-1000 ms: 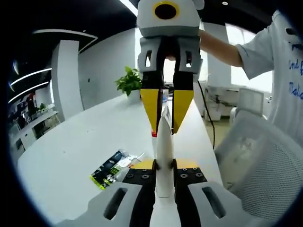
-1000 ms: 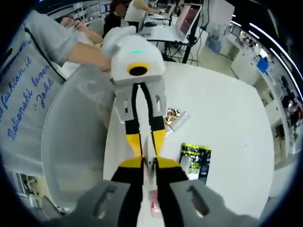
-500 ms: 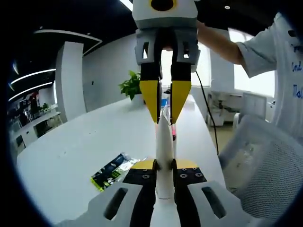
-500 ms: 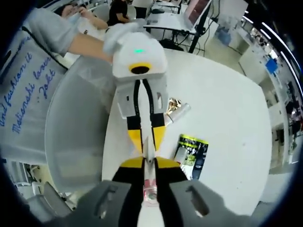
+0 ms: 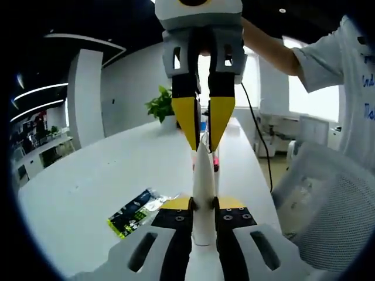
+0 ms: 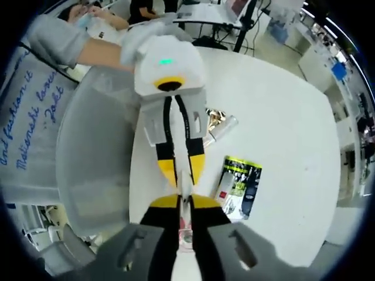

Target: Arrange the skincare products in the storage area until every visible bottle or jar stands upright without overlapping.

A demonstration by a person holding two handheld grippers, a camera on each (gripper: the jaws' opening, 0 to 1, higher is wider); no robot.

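A white skincare tube (image 5: 203, 178) hangs in the air between both grippers, above the white table (image 5: 88, 187). In the left gripper view my left gripper (image 5: 203, 203) is shut on the tube's wide lower part. From above, my right gripper (image 5: 205, 137) pinches the tube's narrow tip with its yellow fingertips (image 5: 188, 120). A small pink end (image 5: 215, 167) shows just behind. In the right gripper view my right gripper (image 6: 183, 204) is shut on the same tube (image 6: 184, 229), and the left gripper (image 6: 183, 172) faces it from above, also clamped on the tube.
A black and green sachet (image 5: 136, 212) (image 6: 237, 186) lies flat on the table. A clear bottle with a gold part (image 6: 218, 127) lies on its side beyond it. A mesh chair (image 6: 96, 158) (image 5: 328, 205) stands at the table's edge. A potted plant (image 5: 161, 102) stands at the far end.
The right gripper sits a little higher in the left gripper view, and the tube's pink end now shows right of the tube. Both grippers stay shut on the tube.
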